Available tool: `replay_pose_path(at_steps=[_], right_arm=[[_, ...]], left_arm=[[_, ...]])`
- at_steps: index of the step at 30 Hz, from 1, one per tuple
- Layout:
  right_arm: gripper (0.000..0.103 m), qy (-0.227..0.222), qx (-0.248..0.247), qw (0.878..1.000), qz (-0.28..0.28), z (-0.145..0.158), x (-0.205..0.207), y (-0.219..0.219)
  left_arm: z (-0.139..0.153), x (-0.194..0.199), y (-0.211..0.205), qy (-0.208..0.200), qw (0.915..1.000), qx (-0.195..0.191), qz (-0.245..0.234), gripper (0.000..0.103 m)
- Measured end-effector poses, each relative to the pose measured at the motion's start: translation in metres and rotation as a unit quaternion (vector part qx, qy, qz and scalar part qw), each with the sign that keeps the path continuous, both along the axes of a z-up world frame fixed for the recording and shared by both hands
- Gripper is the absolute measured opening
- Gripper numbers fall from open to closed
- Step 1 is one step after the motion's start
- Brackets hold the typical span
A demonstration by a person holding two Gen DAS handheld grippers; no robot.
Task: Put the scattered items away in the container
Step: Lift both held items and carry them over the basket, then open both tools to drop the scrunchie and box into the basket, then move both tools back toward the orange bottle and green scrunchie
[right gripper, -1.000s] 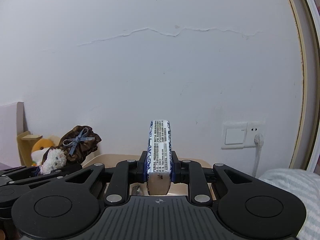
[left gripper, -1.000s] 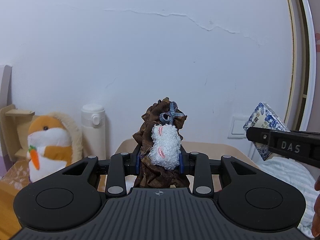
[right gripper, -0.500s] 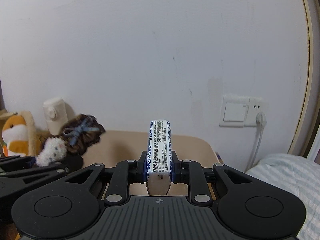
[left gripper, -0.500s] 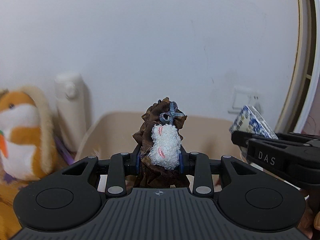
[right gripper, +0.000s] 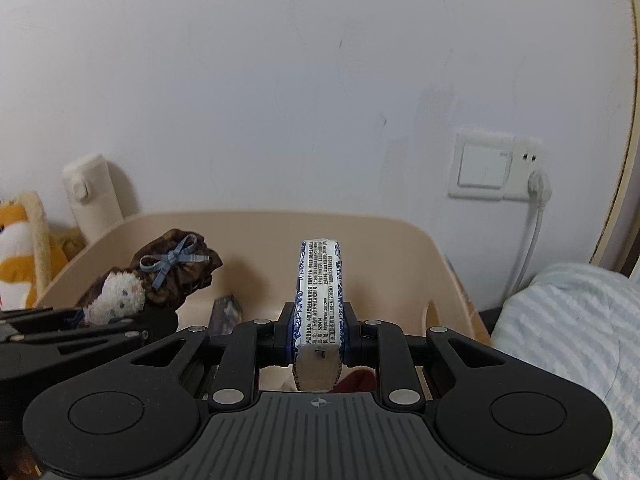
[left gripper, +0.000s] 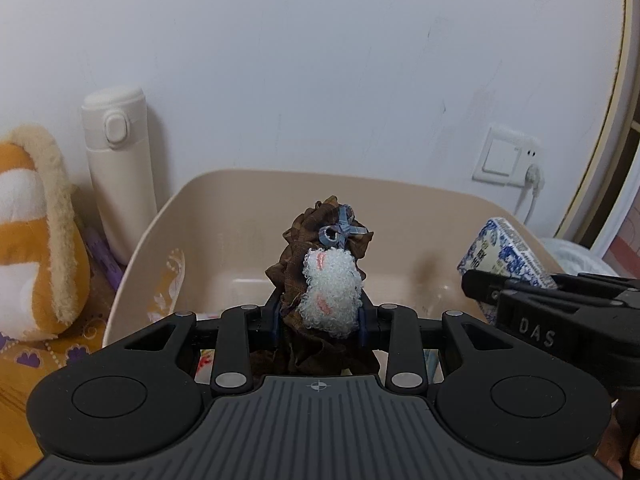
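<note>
A: Left gripper [left gripper: 320, 316] is clamped on a crinkled brown scrunchie [left gripper: 320, 256] with a fluffy white plush patch and blue ribbon bow, mid-frame, over the smooth beige plastic tub [left gripper: 248, 216].

B: Right gripper [right gripper: 319, 330] pinches a glossy blue-and-white tissue pack [right gripper: 319, 292] on edge, above that tub too. Cream flask [left gripper: 118, 168] upper left, plain white wall [left gripper: 320, 60] behind.

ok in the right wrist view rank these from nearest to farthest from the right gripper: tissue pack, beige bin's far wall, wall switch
1. tissue pack: clamped between the right gripper fingers, centre.
2. beige bin's far wall: behind the pack, across the middle.
3. wall switch: on the wall beyond the bin, upper right.
</note>
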State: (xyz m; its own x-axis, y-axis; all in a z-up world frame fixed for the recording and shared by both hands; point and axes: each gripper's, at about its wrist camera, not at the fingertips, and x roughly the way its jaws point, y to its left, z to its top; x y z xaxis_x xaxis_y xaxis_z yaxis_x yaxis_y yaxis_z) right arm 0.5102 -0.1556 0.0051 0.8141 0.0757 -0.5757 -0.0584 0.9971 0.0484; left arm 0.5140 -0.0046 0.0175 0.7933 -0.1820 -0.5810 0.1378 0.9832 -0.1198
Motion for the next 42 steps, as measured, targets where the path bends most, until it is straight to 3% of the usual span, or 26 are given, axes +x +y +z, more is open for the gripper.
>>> replay_pose_path(at_steps=[8, 14, 15, 17, 22, 29, 35, 42], right_arm=[[0.019, 0.039, -0.013, 0.999, 0.005, -0.014, 0.008, 0.005], [0.042, 0.036, -0.027, 0.999, -0.003, -0.016, 0.007, 0.006], [0.043, 0.033, -0.031, 0.999, -0.005, -0.015, 0.006, 0.006], [0.047, 0.028, -0.036, 0.999, -0.012, -0.013, 0.004, 0.005], [0.058, 0.009, -0.016, 1.000, -0.024, -0.004, -0.003, -0.004], [0.067, -0.032, -0.008, 0.999, -0.031, 0.013, -0.019, -0.007], [0.073, -0.064, 0.000, 0.998, -0.029, 0.028, -0.040, -0.007], [0.076, -0.078, 0.007, 0.997, -0.024, 0.034, -0.074, -0.010]], left_arm=[[-0.012, 0.007, -0.012, 0.029, 0.9983, 0.046, -0.019, 0.037], [-0.014, 0.003, -0.014, 0.024, 0.9985, 0.042, -0.024, 0.049], [-0.014, 0.002, -0.014, 0.022, 0.9985, 0.044, -0.023, 0.050], [-0.013, 0.000, -0.015, 0.016, 0.9985, 0.050, -0.012, 0.063], [-0.003, -0.009, -0.005, 0.004, 0.9997, 0.024, 0.001, 0.069], [0.014, -0.031, -0.003, -0.046, 0.9983, 0.026, 0.023, 0.079], [0.032, -0.060, -0.006, -0.099, 0.9941, 0.029, 0.034, 0.082], [0.042, -0.107, -0.006, -0.130, 0.9906, 0.030, 0.031, 0.083]])
